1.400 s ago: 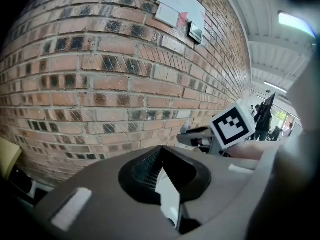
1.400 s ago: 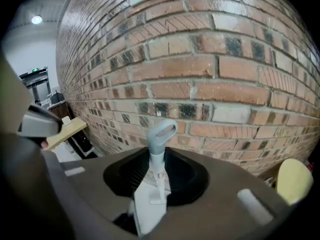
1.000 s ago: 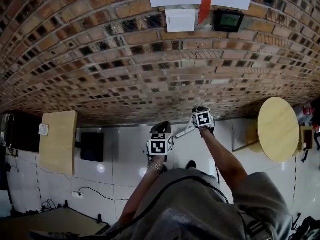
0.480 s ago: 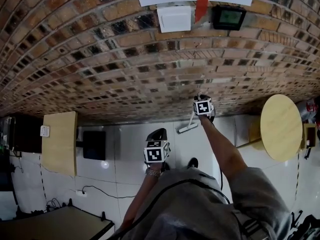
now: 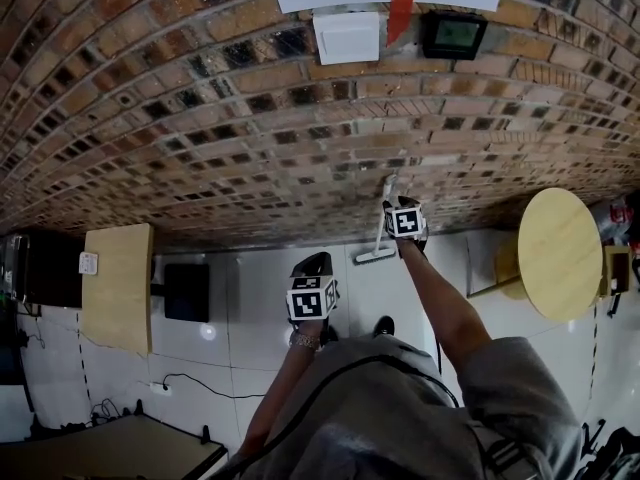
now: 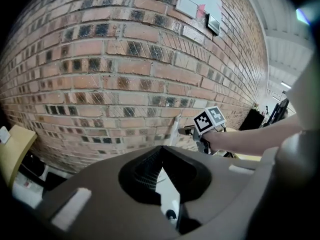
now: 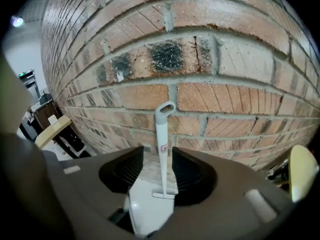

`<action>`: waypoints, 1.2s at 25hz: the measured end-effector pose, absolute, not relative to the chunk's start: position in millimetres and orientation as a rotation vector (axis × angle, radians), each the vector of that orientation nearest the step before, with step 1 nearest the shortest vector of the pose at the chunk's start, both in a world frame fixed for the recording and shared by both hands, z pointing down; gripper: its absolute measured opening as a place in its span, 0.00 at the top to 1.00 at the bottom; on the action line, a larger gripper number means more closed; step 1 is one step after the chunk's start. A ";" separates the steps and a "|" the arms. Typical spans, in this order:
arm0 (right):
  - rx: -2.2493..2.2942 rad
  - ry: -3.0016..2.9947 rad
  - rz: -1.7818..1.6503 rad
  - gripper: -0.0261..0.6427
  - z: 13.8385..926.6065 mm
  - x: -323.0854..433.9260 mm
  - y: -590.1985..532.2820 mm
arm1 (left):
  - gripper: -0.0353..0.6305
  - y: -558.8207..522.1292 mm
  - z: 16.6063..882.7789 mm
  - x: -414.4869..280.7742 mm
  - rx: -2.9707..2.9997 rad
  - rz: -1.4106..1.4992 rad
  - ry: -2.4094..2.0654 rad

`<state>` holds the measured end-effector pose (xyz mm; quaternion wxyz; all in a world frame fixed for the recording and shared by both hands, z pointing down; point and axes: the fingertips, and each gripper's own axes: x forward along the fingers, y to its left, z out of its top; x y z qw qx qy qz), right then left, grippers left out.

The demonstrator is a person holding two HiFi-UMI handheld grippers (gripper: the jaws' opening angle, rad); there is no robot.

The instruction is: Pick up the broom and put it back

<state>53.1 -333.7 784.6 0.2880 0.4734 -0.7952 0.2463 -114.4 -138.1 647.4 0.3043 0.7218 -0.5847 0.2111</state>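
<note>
A white broom (image 5: 381,230) stands nearly upright, its head on the white floor and its looped handle top against the brick wall (image 5: 250,118). My right gripper (image 5: 394,211) is around the handle (image 7: 162,139), jaws opening; the handle stands between the pads with a gap on each side. In the left gripper view the broom (image 6: 175,128) shows beside the right gripper (image 6: 186,131). My left gripper (image 5: 314,265) hangs lower and to the left, away from the broom, its jaws (image 6: 160,149) meeting at the tips with nothing between them.
A round wooden table (image 5: 555,256) stands to the right. At the left are a rectangular wooden table (image 5: 118,283) and a black box (image 5: 185,293). A cable (image 5: 190,383) lies on the floor. A white plate (image 5: 346,38) and black display (image 5: 455,36) hang on the wall.
The right gripper moved closer to the wall with the broom. The broom went from tilted to nearly upright against the bricks, and the handle top now shows above the gripper. The left gripper barely moved.
</note>
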 end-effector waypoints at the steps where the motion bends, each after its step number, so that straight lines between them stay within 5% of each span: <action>1: 1.263 -2.135 0.656 0.71 780.1 50.3 -325.6 | 0.94 -139.6 645.6 -112.3 1.922 0.558 -1.545; 10: 1.316 -2.268 0.799 0.93 675.8 13.9 -240.3 | 0.94 -155.9 628.5 -85.9 2.028 0.532 -1.494; 30: 1.255 -2.369 0.789 0.96 606.4 -11.0 -149.9 | 0.94 -153.4 608.5 -50.7 2.158 0.511 -1.443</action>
